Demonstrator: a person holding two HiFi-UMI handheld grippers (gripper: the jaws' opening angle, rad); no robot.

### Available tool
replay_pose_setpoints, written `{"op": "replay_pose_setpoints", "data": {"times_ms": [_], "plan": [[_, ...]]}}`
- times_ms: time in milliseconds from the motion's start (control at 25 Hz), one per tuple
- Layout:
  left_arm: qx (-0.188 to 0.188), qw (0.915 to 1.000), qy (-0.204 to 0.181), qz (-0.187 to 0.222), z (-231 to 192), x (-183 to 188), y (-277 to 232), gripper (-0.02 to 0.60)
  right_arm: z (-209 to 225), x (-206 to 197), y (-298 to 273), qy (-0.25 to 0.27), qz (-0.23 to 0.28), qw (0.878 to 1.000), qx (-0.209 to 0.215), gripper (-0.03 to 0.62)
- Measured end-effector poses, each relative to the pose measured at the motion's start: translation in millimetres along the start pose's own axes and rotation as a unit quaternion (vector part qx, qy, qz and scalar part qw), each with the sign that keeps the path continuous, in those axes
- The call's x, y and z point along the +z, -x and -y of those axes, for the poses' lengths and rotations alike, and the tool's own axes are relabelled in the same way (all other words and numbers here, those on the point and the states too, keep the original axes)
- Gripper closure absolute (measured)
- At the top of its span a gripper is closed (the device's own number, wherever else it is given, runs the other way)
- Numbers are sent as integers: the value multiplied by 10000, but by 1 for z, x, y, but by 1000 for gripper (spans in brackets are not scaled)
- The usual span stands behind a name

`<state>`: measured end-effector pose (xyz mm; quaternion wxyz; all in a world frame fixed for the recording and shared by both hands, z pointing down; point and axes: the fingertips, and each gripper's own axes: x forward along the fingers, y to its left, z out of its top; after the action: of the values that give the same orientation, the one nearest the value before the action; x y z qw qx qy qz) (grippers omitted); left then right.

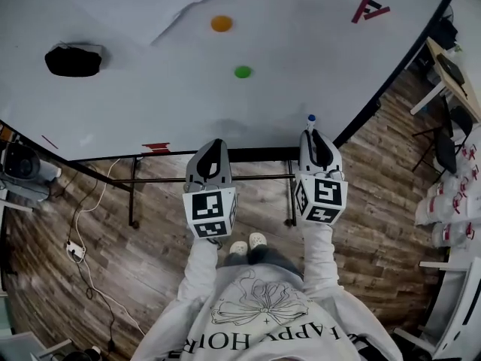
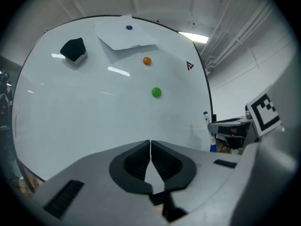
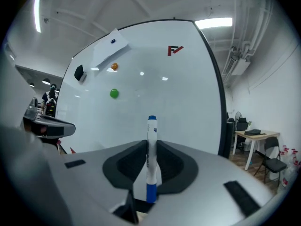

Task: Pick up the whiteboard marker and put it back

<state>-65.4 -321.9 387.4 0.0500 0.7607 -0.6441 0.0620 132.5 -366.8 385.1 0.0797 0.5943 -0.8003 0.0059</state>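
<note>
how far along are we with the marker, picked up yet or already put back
Done: the pick-up. The whiteboard marker stands upright, clamped in the right tongs. In hand: it is held in the air in front of the whiteboard, resting on nothing. Left: putting it back, which is not yet done, and no tray or holder for it shows. The left tongs are shut and empty.

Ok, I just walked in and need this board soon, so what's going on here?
A person stands at the whiteboard with a gripper in each hand. The right gripper is closed on a blue-capped whiteboard marker, held upright in front of the board. The left gripper is shut and empty. A black eraser, a green magnet and an orange magnet sit on the board.
</note>
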Motion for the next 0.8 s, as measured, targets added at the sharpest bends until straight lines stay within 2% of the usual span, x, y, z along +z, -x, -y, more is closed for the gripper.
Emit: {"op": "replay_pose_setpoints", "data": {"times_ms": [400, 800], "plan": [[-459, 9987, -204, -97, 54, -2, -41, 571, 84, -16, 0, -260, 140, 9970, -719, 530], [-603, 9967, -297, -456, 80, -26, -69, 571, 118, -68, -28, -511, -146, 9954, -801, 530]]}}
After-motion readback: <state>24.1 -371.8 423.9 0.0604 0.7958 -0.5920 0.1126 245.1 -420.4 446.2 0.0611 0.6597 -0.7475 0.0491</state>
